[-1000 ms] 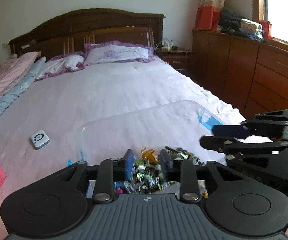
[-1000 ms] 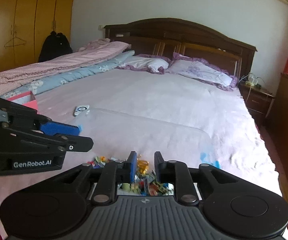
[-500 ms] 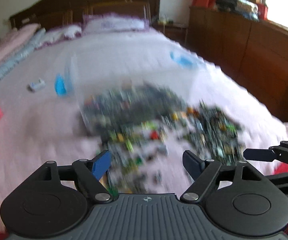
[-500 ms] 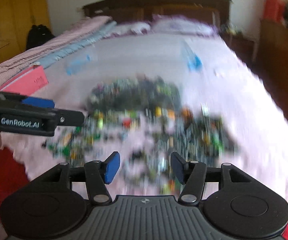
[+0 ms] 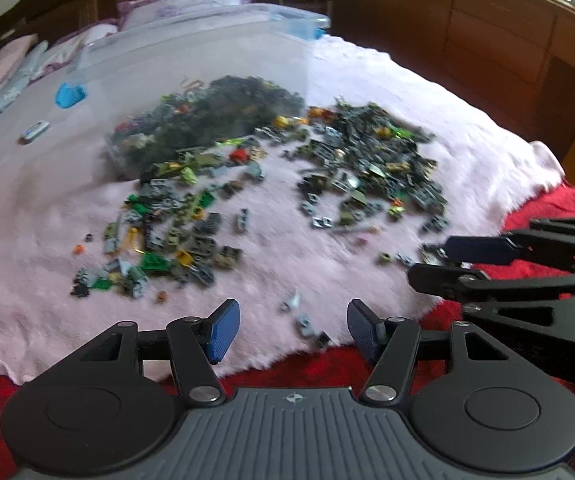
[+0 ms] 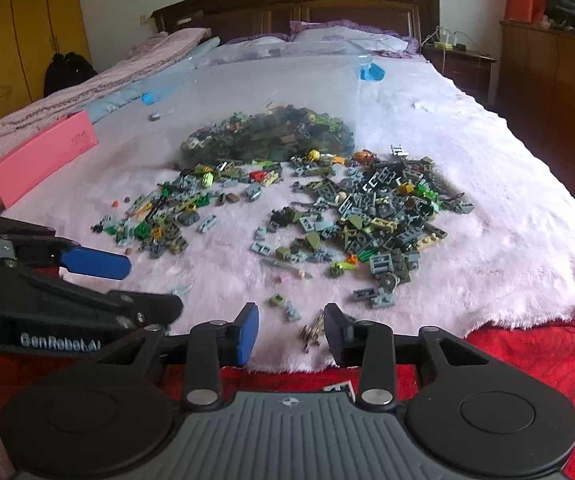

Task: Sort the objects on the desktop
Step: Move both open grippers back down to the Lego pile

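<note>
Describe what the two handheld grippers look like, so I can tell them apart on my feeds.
Both look the same: matte black linkage arms with silver pivot screws, two round black discs on a ribbed dark grey body, and blue ribbed pads on the fingers. The left gripper shows white "GenRobot.AI" lettering on its side in the right view. The right gripper shows no lettering here. No cables visible.

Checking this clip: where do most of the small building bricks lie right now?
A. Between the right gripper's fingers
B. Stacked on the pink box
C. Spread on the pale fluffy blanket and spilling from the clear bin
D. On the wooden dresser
C: the bricks are scattered over the fluffy blanket, with more piled inside the clear bin lying behind them.
</note>
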Demonstrator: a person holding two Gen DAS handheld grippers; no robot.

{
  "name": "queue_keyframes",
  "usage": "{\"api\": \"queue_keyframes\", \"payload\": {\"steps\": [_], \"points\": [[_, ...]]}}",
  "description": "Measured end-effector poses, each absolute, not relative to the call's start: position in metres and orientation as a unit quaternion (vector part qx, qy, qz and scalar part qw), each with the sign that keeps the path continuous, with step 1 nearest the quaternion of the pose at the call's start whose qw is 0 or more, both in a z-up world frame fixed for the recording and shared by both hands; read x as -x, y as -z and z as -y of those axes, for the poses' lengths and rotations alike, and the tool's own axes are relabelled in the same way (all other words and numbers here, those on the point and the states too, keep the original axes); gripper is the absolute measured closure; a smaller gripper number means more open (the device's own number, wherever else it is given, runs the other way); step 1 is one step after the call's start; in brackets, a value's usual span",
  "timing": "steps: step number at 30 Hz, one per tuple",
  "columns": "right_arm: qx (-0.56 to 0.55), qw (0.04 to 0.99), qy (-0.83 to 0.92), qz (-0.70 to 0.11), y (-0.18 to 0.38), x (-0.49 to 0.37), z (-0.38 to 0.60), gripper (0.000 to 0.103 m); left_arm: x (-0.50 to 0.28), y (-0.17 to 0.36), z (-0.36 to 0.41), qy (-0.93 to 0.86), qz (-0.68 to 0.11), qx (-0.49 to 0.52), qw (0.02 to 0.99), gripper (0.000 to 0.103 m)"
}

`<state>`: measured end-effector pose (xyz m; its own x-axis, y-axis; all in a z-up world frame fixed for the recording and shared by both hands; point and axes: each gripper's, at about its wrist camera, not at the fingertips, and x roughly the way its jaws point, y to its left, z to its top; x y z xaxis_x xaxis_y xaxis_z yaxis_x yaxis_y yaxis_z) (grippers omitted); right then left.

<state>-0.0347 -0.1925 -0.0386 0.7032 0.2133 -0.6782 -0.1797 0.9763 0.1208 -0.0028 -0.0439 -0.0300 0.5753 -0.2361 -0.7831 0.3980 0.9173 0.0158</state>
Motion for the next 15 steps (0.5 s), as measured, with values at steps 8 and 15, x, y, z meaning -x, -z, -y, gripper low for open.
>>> {"api": "queue_keyframes", "payload": {"steps": [8,15], "points": [[-0.029,0.92,-0.107,-0.375,0.042,0.037,0.193,0.063,0.003,0.03,0.033,0.158,-0.42,-0.079,0.89,0.042],[-0.016,0.919,-0.137,-0.369,0.036,0.021,0.179,0.063,-0.008,0.027,0.009,0.115,-0.418,-0.054,0.899,0.042]]}}
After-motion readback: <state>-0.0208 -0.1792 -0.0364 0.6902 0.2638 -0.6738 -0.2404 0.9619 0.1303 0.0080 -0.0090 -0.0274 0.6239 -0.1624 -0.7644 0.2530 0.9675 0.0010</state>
